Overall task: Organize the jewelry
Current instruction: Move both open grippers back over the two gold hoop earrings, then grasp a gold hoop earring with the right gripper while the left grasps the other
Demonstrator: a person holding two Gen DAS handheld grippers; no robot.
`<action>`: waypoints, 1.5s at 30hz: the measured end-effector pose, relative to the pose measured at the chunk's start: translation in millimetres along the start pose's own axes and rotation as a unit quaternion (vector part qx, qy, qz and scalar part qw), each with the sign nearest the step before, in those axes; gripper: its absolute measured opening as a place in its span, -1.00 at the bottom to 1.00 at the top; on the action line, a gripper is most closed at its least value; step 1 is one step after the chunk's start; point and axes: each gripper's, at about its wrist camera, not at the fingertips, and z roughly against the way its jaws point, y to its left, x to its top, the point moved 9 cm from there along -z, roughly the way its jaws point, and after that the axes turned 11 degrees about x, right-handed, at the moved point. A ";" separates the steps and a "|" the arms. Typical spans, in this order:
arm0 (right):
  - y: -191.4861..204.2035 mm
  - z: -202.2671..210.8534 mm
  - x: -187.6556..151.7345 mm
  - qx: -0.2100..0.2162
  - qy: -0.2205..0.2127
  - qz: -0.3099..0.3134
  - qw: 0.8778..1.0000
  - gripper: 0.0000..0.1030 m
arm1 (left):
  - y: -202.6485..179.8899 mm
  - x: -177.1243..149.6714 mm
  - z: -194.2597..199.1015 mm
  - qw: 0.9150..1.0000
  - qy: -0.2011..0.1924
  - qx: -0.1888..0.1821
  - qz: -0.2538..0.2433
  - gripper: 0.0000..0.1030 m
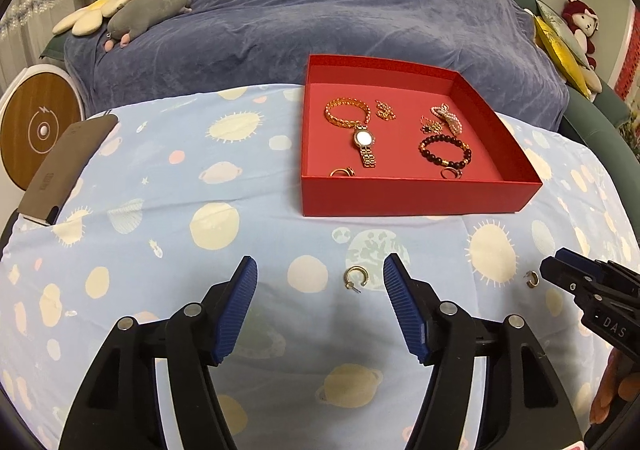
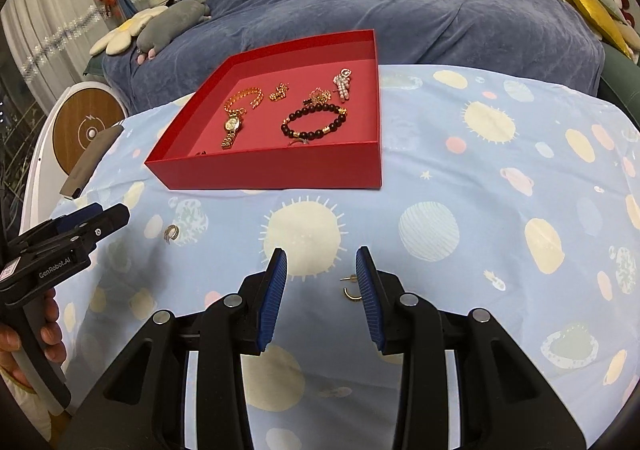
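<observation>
A red tray point(image 1: 416, 197) point(image 2: 272, 169) on the planet-print cloth holds a gold watch point(image 1: 364, 138) point(image 2: 233, 125), a dark bead bracelet point(image 1: 445, 149) point(image 2: 314, 122), rings and small charms. One gold hoop earring point(image 1: 353, 277) point(image 2: 173, 233) lies on the cloth between the fingertips of my open left gripper point(image 1: 320, 274). A second hoop earring point(image 2: 351, 289) point(image 1: 532, 278) lies between the fingertips of my open right gripper point(image 2: 322, 264), close to its right finger. Neither gripper holds anything.
A dark phone-like slab point(image 1: 66, 165) point(image 2: 94, 159) lies at the cloth's left edge. A round wooden-faced device point(image 1: 38, 129) stands to the left. A blue-covered sofa point(image 1: 320, 9) with plush toys is behind the tray.
</observation>
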 end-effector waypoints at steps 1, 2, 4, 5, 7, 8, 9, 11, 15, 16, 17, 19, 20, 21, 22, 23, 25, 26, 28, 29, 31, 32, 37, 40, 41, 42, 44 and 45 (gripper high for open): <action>0.7 -1.1 -2.7 -0.002 0.003 0.003 1.000 -0.33 | -2.6 -3.0 -0.8 1.000 0.001 -0.001 -0.007 0.25; 0.8 -1.9 -5.2 -0.003 0.006 0.005 1.000 -0.33 | -5.2 -6.7 -1.4 1.000 0.002 0.000 -0.015 0.27; -0.5 -2.8 -10.0 -0.005 0.011 0.009 1.000 -0.33 | -9.2 -13.6 -3.4 1.000 0.003 0.004 -0.030 0.31; -1.9 -3.0 -12.3 -0.006 0.013 0.011 1.000 -0.33 | -10.5 -17.6 -5.2 0.999 0.006 0.006 -0.035 0.31; -6.4 -3.2 -16.2 -0.011 0.017 0.011 1.000 -0.30 | -12.6 -24.4 -8.8 0.999 0.014 0.006 -0.040 0.31; -9.2 -3.6 -17.9 -0.013 0.019 0.010 1.000 -0.28 | -12.8 -26.8 -10.2 0.999 0.017 0.007 -0.041 0.31; -12.3 -3.9 -19.2 -0.016 0.020 0.008 1.000 -0.23 | -12.7 -28.6 -11.7 0.999 0.020 0.007 -0.042 0.31; -16.3 -5.1 -20.6 -0.017 0.023 0.003 1.000 -0.23 | -12.1 -29.6 -14.2 0.999 0.024 0.009 -0.041 0.31; -19.5 -8.6 -25.4 -0.018 0.029 0.001 0.999 -0.23 | -14.3 -27.8 -16.5 0.999 0.028 0.007 -0.038 0.31; -20.1 -9.9 -26.1 -0.019 0.031 0.001 0.999 -0.23 | -15.2 -27.5 -16.4 0.999 0.027 0.007 -0.038 0.31; -20.8 -11.1 -27.2 -0.019 0.033 0.001 0.999 -0.23 | -16.2 -27.3 -16.2 0.999 0.027 0.007 -0.039 0.31; -22.6 -13.1 -28.0 -0.019 0.035 0.000 0.999 -0.23 | -18.1 -27.3 -16.1 0.999 0.027 0.006 -0.041 0.31; -23.4 -13.8 -28.4 -0.019 0.036 0.000 0.999 -0.23 | -19.3 -27.2 -16.0 0.999 0.027 0.006 -0.041 0.31; -23.7 -14.0 -28.4 -0.019 0.036 0.001 0.999 -0.23 | -20.3 -27.2 -16.1 0.999 0.028 0.005 -0.042 0.31; -23.8 -13.8 -28.0 -0.020 0.036 0.002 0.999 -0.23 | -21.3 -26.8 -16.4 0.999 0.029 0.004 -0.042 0.31; -24.1 -13.5 -27.3 -0.020 0.035 0.003 0.999 -0.23 | -22.0 -26.2 -16.8 0.999 0.029 0.003 -0.042 0.31; -24.2 -13.0 -25.8 -0.019 0.033 0.002 0.999 -0.23 | -23.3 -25.3 -17.8 0.999 0.030 0.001 -0.040 0.31; -24.2 -12.9 -25.0 -0.019 0.032 0.002 0.999 -0.23 | -24.0 -25.0 -18.6 0.999 0.032 0.001 -0.039 0.31; -23.8 -13.3 -23.6 -0.018 0.032 0.001 0.999 -0.23 | -25.3 -25.4 -20.0 0.999 0.036 0.000 -0.036 0.31; -23.3 -14.0 -22.9 -0.018 0.031 0.003 0.999 -0.23 | -25.8 -25.9 -20.9 0.999 0.039 -0.002 -0.034 0.31; -22.9 -16.6 -22.7 -0.020 0.032 0.005 0.999 -0.23 | -26.3 -26.8 -22.7 0.999 0.044 -0.004 -0.030 0.31; -22.7 -18.4 -22.9 -0.019 0.034 0.005 0.999 -0.23 | -26.8 -26.9 -23.3 0.999 0.044 -0.002 -0.029 0.31; -19.2 -22.4 -22.1 -0.023 0.035 0.015 0.999 -0.23 | -24.2 -26.3 -26.5 0.999 0.049 0.001 -0.019 0.31; -17.5 -23.0 -22.0 -0.022 0.036 0.015 0.999 -0.23 | -23.2 -26.0 -26.7 0.999 0.050 0.002 -0.017 0.31; -17.3 -23.5 -22.1 -0.023 0.036 0.015 0.999 -0.23 | -23.1 -25.7 -27.0 0.999 0.049 0.003 -0.018 0.31; -17.4 -23.7 -21.9 -0.023 0.036 0.016 0.999 -0.23 | -23.0 -25.8 -27.0 0.999 0.049 0.004 -0.017 0.31; -17.2 -23.8 -22.0 -0.025 0.036 0.017 0.999 -0.23 | -22.9 -26.2 -26.8 0.999 0.051 0.003 -0.017 0.31; -16.7 -23.9 -22.1 -0.025 0.036 0.018 0.999 -0.23 | -22.4 -26.1 -26.9 0.999 0.052 0.003 -0.016 0.31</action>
